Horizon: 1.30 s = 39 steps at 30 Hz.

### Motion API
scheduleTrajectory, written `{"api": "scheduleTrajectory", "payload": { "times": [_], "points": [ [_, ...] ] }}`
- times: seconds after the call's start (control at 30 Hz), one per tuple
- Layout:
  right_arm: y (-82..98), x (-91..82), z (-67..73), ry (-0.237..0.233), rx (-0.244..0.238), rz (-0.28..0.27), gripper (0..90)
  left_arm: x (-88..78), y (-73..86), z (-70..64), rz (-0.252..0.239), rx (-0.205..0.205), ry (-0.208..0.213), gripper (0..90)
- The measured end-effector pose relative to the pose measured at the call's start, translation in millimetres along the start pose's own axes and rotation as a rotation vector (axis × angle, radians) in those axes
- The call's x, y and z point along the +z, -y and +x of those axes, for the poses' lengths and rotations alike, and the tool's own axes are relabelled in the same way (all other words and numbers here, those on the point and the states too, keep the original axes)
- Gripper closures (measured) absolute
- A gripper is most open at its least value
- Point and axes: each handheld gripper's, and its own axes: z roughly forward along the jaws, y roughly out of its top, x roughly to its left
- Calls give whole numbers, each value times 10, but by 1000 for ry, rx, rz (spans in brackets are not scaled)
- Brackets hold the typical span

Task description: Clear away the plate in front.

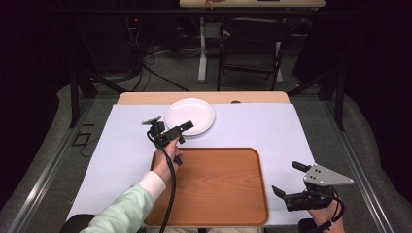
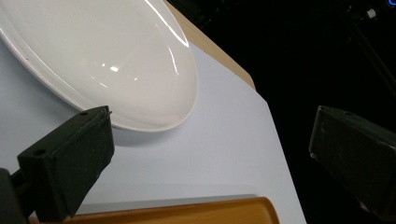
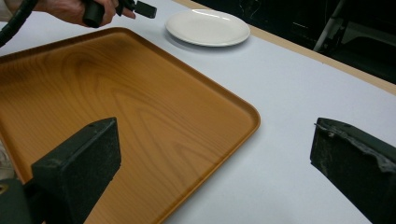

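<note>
Left gripper (image 1: pixel 171 131): jaws wide apart, nothing between them, nothing gripped. Held above table near the plate's near-left rim; contact w/ plate cannot be told. One jaw overlaps plate edge in left gripper view. Left hand (image 1: pixel 166 159) wraps the handle from below, forearm in pale green sleeve (image 1: pixel 125 209) w/ white cuff, coming in diagonally over tray's left edge. Cable (image 1: pixel 171 191) trails back along the arm.

Right gripper (image 1: pixel 290 182): jaws wide apart, empty. Sits just off tray's right edge, near bottom-right of table, jaws pointing left twd tray. Grey three-cornered plate (image 1: pixel 328 175) on top.

White plate (image 1: pixel 190 115): empty, on white table cover (image 1: pixel 272 127), far side, just beyond tray.

Wooden tray (image 1: pixel 218 184): empty, centre-near, rounded corners, raised lip.

Bkgd: chair (image 1: pixel 251 46) and table leg on floor past the table.
</note>
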Motion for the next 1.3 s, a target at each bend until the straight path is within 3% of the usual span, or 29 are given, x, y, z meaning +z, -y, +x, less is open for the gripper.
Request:
{"api": "scheduleTrajectory", "payload": {
  "times": [0.03, 0.43, 0.53, 0.87, 1.3],
  "points": [
    [1, 1, -1, -1, 0, 0, 15, 31, -14, 30, 2, -34, -12, 0],
    [1, 3, 0, -7, -1, -1, 15, 200, -55, 163, 4, -174, -79, 7],
    [1, 2, 1, -7, -3, -2, 15, 226, -64, 175, -2, -184, -86, 13],
    [3, 3, 0, -10, -2, -2, 16, 326, -88, 287, -20, -243, -176, 101],
    [3, 5, 0, -12, -3, 0, 22, 401, -131, 348, -45, -289, -203, 226]
  ]
}}
